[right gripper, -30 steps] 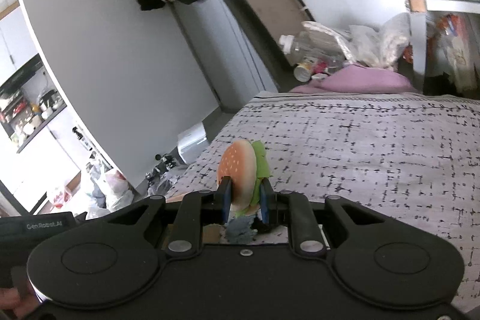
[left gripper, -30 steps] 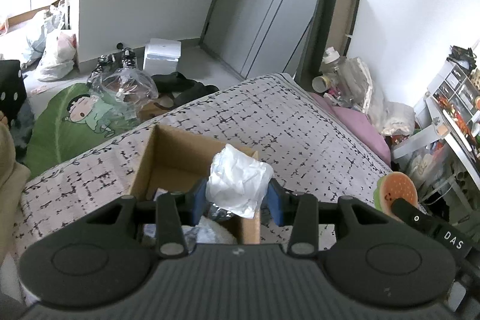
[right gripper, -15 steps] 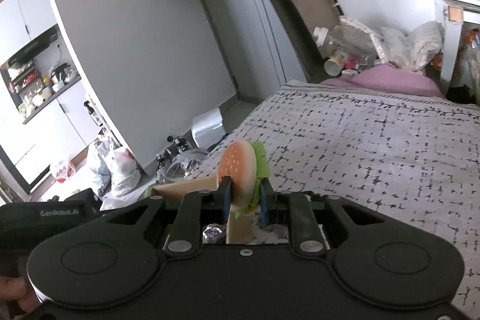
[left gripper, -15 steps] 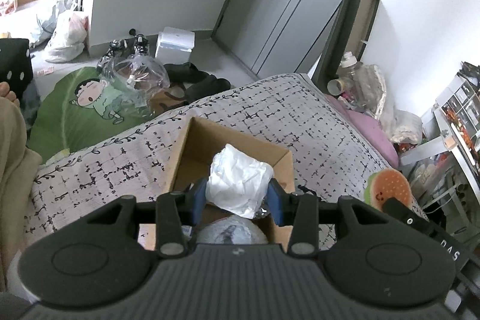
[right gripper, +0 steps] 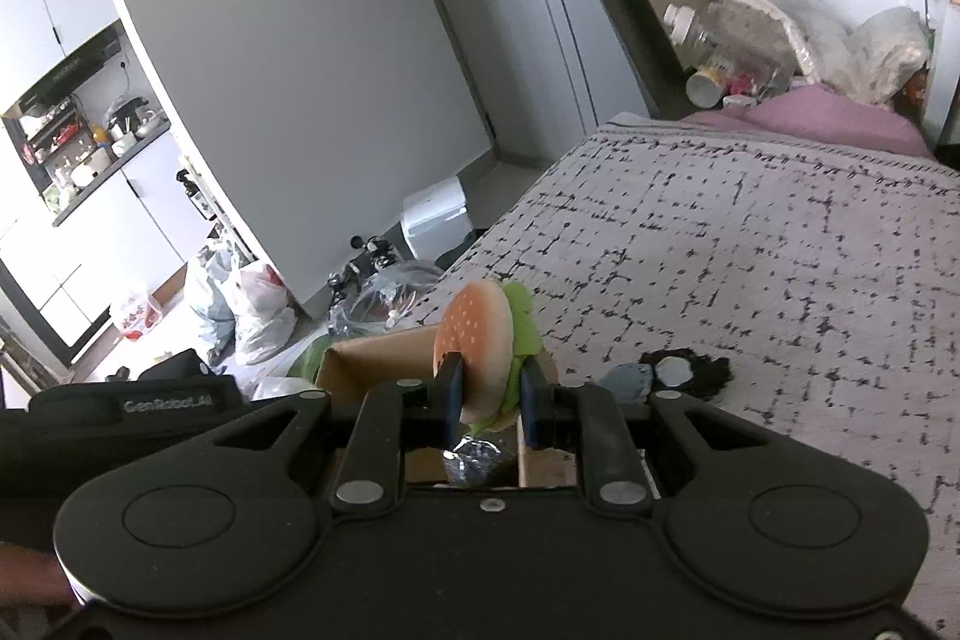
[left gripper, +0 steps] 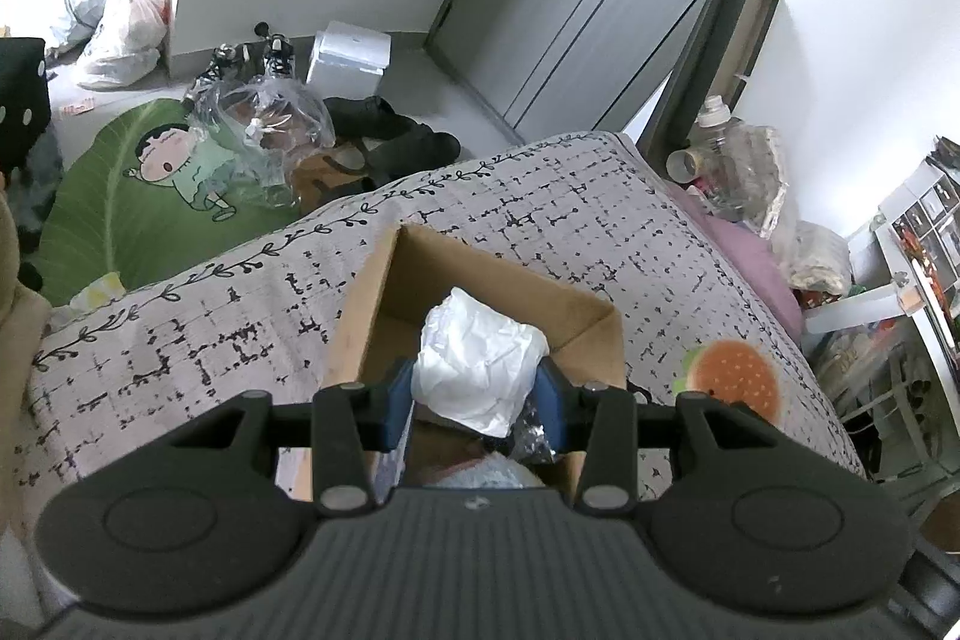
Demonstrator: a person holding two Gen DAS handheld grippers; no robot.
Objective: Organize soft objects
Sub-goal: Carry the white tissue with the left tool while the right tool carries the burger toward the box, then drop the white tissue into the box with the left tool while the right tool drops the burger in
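An open cardboard box [left gripper: 384,292] stands on the patterned bed. My left gripper [left gripper: 477,397] is shut on a crumpled white soft bundle [left gripper: 480,361] and holds it over the box's opening. My right gripper [right gripper: 487,400] is shut on a plush hamburger [right gripper: 477,340] with a green lettuce edge, held above the box's near corner [right gripper: 372,358]. The hamburger also shows in the left wrist view [left gripper: 735,379], to the right of the box. A shiny silver wrapped thing [right gripper: 474,457] lies in the box below the hamburger.
A small black and pale-blue soft item [right gripper: 672,370] lies on the bed cover [right gripper: 750,250] right of the box. A pink pillow [right gripper: 828,124] and clutter sit at the bed's far end. On the floor are a green cartoon mat [left gripper: 150,184], plastic bags and a white box [left gripper: 348,55].
Both grippers have moved forward over the box with their loads still held. More of the box's inside shows, and the hamburger has come closer to its right side.
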